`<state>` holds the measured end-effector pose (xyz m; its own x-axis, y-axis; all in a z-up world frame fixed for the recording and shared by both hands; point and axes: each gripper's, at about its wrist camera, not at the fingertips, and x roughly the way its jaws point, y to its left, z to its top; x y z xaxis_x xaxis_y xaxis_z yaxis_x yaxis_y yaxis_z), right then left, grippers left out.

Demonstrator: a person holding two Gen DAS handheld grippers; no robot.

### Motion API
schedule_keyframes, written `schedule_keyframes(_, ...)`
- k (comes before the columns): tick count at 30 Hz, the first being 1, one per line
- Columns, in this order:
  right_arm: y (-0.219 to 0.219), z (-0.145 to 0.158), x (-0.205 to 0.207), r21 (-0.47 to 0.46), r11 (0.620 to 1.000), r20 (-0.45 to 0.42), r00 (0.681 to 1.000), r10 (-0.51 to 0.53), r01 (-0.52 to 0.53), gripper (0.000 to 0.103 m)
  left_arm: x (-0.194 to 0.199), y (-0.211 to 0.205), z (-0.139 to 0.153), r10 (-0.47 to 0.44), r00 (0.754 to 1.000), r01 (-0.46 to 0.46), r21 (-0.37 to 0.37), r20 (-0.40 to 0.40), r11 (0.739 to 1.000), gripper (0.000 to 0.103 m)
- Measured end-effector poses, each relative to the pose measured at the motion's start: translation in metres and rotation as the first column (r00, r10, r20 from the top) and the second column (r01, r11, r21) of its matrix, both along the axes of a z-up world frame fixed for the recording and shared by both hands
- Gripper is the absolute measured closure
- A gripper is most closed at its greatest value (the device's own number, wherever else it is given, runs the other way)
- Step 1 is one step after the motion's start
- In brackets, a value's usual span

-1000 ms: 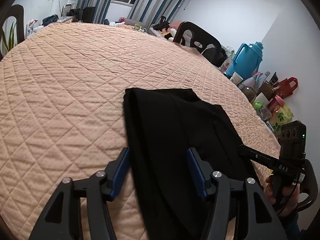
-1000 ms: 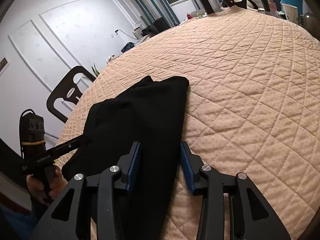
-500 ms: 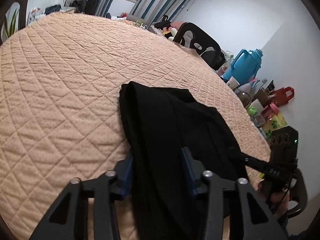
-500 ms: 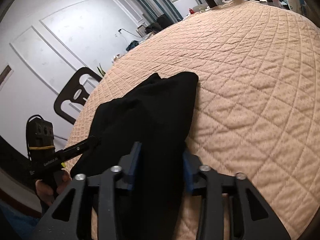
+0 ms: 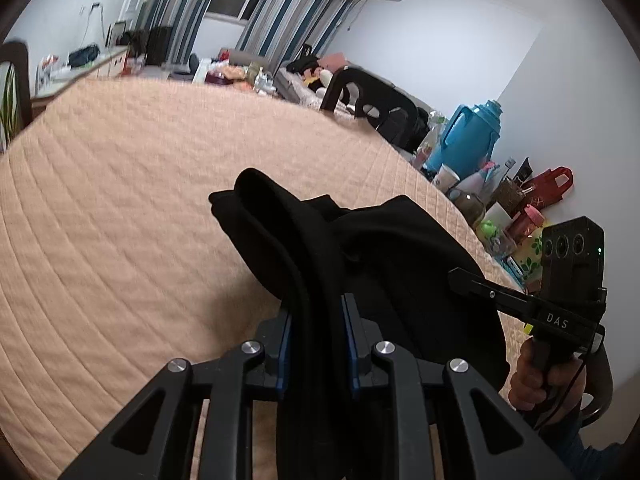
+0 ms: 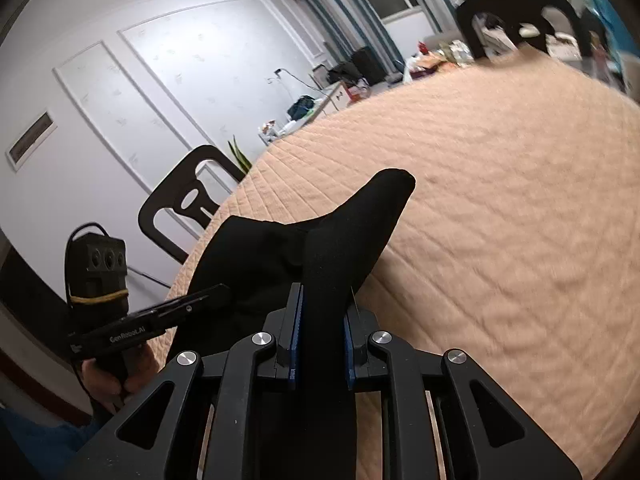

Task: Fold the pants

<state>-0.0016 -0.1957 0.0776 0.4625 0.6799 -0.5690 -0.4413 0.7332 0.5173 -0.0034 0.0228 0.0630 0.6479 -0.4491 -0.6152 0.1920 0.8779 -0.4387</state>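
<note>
The left gripper, at the lower centre of the left wrist view, is pinched on a thick bunch of black cloth; its blue pads press the fabric from both sides. The right gripper, at the lower centre of the right wrist view, pinches a second bunch of the same cloth in the same way.

The pants run from each grip toward the centre of the frame. The gripped end is raised off the surface. The far end lies bunched on the quilted table cover; the exact line of contact cannot be told. A two-point hold on one end is judged to keep that end spread and level so it can be carried over the far end for a fold.

Open room:
- Left wrist view: bare cover fills the left half and upper centre of the frame. The table edge curves down the right side, just beside the pants. Beyond it stand a blue jug and small bottles, and a chair at upper centre.
- Right wrist view: bare cover fills the right half. The table edge and another chair lie at centre left.

Judgement: the fold has free room forward; sideways room is limited on the edge side.
</note>
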Motion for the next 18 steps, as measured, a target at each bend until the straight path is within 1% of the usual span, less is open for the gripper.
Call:
schedule_keyframes(5, 0.024, 0.014, 0.039, 0.024, 0.999, 0.029, 0.999, 0.028, -0.029, 0.086, 0.038, 0.025, 0.016, 0.026, 0.999, -0.027, 0.027, 0.027, 0.999, 0.079)
schedule_keyframes(9, 0.047, 0.012, 0.078, 0.031, 0.999, 0.024, 0.999, 0.03, -0.031, 0.086, 0.074, 0.045, 0.011, 0.057, 0.998, -0.057, 0.042, 0.014, 0.997, 0.079)
schedule_keyframes(13, 0.066, 0.003, 0.112, 0.027, 0.999, 0.008, 0.999, 0.033, -0.033, 0.086, 0.108, 0.063, 0.0, 0.084, 0.996, -0.084, 0.046, -0.003, 0.995, 0.079)
schedule_keyframes(15, 0.075, -0.006, 0.128, 0.024, 0.999, 0.001, 0.999, 0.04, -0.04, 0.086, 0.122, 0.073, -0.01, 0.096, 0.995, -0.096, 0.044, -0.008, 0.994, 0.079)
schedule_keyframes(17, 0.077, -0.02, 0.142, 0.009, 1.0, -0.029, 0.999, 0.028, -0.027, 0.086, 0.134, 0.087, -0.031, 0.124, 0.99, -0.122, 0.037, -0.059, 0.992, 0.077)
schedule_keyframes(18, 0.077, -0.03, 0.15, -0.014, 1.0, -0.054, 0.998, 0.015, -0.016, 0.086, 0.138, 0.091, -0.043, 0.144, 0.986, -0.14, 0.053, -0.087, 0.989, 0.071)
